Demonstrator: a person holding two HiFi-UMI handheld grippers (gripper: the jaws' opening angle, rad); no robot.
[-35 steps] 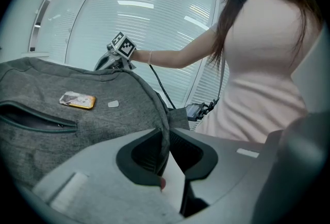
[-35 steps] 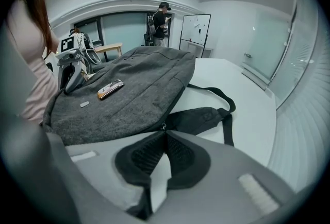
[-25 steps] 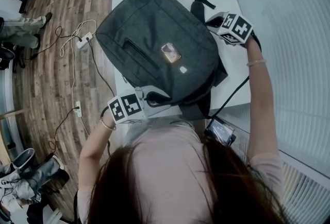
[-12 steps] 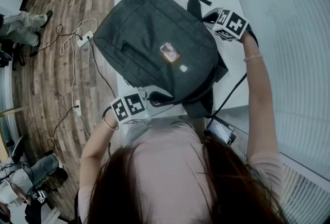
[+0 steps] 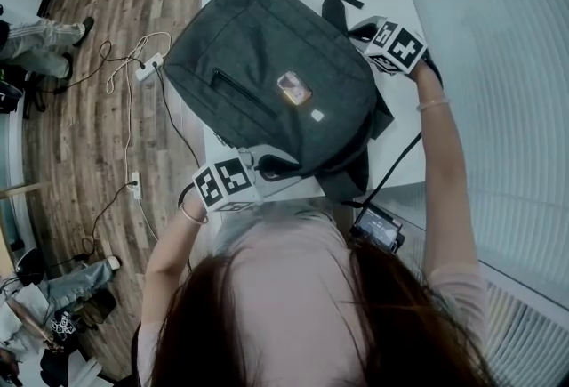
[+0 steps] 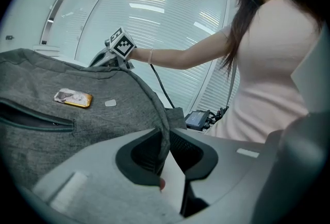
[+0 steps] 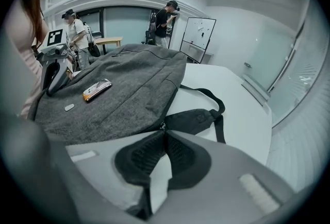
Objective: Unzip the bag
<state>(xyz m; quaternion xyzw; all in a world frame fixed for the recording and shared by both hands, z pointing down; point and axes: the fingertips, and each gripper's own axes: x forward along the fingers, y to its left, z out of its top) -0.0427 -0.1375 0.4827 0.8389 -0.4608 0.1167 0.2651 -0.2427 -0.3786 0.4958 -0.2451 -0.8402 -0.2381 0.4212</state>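
Lower centre, the left gripper (image 5: 257, 166) anchors the bag (image 5: 267, 78) by its rim, jaws easing open; upper right, the right gripper (image 5: 358, 32) pinches the zipper pull (image 7: 163, 126) for dragging.

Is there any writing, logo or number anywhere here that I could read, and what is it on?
No text can be read.
Orange patch on the bag: print too blurred.
Small white tag: blank or too small to tell.
Marker cubes: black-and-white patterns, no words.
Whiteboard: too small.
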